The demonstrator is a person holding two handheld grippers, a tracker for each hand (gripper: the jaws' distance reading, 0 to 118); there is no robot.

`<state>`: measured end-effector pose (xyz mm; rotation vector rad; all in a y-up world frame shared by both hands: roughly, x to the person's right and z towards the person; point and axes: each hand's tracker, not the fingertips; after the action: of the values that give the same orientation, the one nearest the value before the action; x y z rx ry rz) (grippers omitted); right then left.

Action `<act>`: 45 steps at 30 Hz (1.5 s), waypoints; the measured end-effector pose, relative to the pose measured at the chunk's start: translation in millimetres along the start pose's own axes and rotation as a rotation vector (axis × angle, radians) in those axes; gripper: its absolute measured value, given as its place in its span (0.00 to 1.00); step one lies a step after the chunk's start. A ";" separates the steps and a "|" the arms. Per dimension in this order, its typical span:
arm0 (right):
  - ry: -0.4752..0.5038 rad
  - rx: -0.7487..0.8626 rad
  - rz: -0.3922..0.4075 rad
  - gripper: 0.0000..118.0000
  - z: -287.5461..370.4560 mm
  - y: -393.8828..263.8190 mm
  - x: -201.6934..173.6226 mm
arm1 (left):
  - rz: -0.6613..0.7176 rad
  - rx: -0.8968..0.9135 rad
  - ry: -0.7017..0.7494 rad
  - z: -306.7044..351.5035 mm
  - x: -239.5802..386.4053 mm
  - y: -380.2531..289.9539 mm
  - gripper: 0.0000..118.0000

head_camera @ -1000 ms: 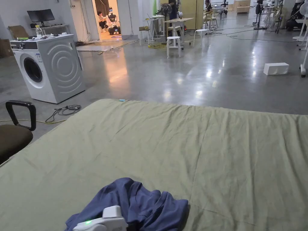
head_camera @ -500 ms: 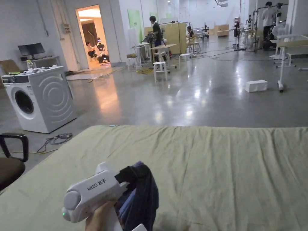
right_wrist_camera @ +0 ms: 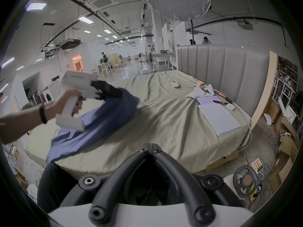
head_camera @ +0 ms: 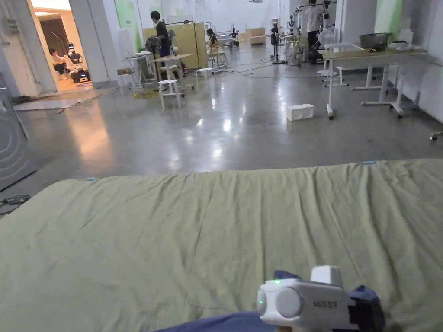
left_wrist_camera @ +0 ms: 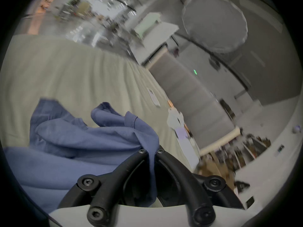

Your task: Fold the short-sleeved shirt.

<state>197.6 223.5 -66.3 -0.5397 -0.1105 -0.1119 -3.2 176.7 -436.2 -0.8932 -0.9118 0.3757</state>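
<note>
The blue shirt (right_wrist_camera: pixel 98 124) is being held up off the green bed sheet (right_wrist_camera: pixel 164 124) at one bunched edge, its other end trailing over the near edge of the bed (in the left gripper view the fabric (left_wrist_camera: pixel 98 132) is being pinched right between the two jaw tips). The left gripper (left_wrist_camera: pixel 151 152) is being kept clamped on that fold, both jaws pressing on the cloth. In the head view the same gripper (head_camera: pixel 367 309) is being seen low and to the right, whereas half a second ago it was sitting low and left with the shirt hanging from it; much of that shift is being caused by the head camera turning right, since the washing machine is now being cut off at the left edge. The right gripper (right_wrist_camera: pixel 151 146) is being held over the near bed edge, its jaws closed together on nothing, well apart from the shirt. A white pad (right_wrist_camera: pixel 218 119) and small devices are lying near the grey headboard (right_wrist_camera: pixel 221 70).
</note>
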 end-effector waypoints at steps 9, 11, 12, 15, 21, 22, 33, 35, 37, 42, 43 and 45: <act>-0.074 -0.062 -0.004 0.00 2.4 -12.0 12.4 | -0.221 -0.240 0.012 -93.4 64.7 -105.9 0.69; -0.061 -0.061 -0.008 0.00 1.2 -11.1 10.1 | -0.115 -0.178 0.017 -69.4 53.7 -98.6 0.74; -0.044 -0.047 -0.009 0.00 -1.1 -10.1 6.9 | -0.101 -0.144 0.014 -45.6 48.7 -90.5 0.74; 0.047 -0.002 -0.032 0.00 -11.9 1.0 -4.8 | -0.097 0.047 0.050 46.3 40.8 -70.0 0.74; 0.169 0.177 0.034 0.00 -19.7 48.8 -50.2 | -0.317 0.475 0.391 267.4 68.2 -84.8 0.74; 0.190 0.205 0.043 0.00 -18.3 56.3 -57.2 | -0.329 0.529 0.449 296.9 74.3 -92.3 0.74; 0.289 0.379 0.127 0.00 18.0 93.4 -111.1 | -0.406 0.794 1.109 415.3 124.6 -225.3 0.46; 0.277 0.396 0.171 0.00 27.6 92.4 -113.8 | -0.403 0.795 1.108 417.4 129.9 -238.1 0.08; 0.267 0.417 0.212 0.00 36.1 89.9 -114.3 | -0.401 0.789 1.086 415.9 139.0 -242.8 0.04; 0.245 0.428 0.253 0.00 46.7 84.1 -112.3 | -0.321 0.742 1.026 412.6 138.9 -245.8 0.00; 0.243 0.427 0.254 0.00 47.1 83.3 -111.4 | -0.337 0.737 1.010 411.2 139.3 -243.0 0.00; 0.243 0.421 0.251 0.00 46.9 82.5 -109.6 | -0.362 0.730 1.018 405.6 147.8 -245.1 0.00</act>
<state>96.9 326.5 -82.7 -0.1140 0.1692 0.0909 -264.5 327.7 -42.1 -0.1465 0.0520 -0.0935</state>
